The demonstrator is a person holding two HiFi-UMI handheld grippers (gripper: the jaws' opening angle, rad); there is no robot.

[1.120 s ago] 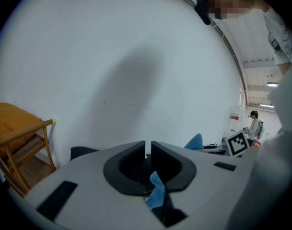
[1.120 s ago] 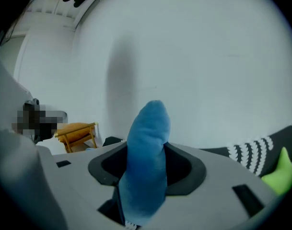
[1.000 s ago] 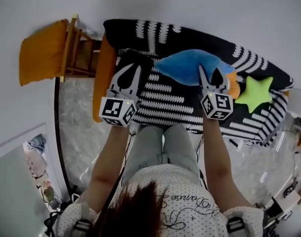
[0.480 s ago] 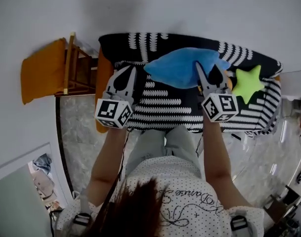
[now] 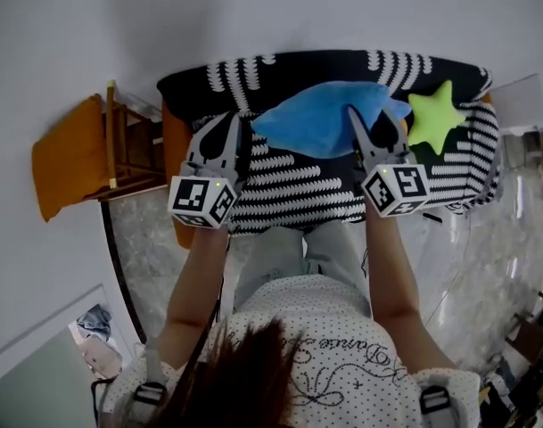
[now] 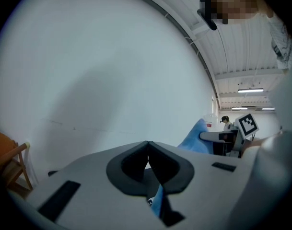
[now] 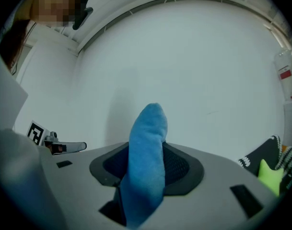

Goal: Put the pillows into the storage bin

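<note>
Between the right gripper's (image 5: 371, 125) jaws, which have just been closing, the blue pillow (image 5: 316, 119) is clamped, its other corner is pinched in the closed left gripper (image 5: 228, 125), above the striped sofa (image 5: 298, 185), near a green star pillow (image 5: 436, 114).

The person wears a white short-sleeved top (image 5: 320, 324) with fine dark dots and looping dark script, pale grey trousers (image 5: 289, 252) and grey shoulder buckles (image 5: 431, 402). Hair (image 5: 244, 382) is dark reddish-brown. The left gripper (image 5: 228, 121) and right gripper (image 5: 375, 123) are light grey with black-lined jaws and white cubes (image 5: 396, 191) bearing black square markers.
</note>
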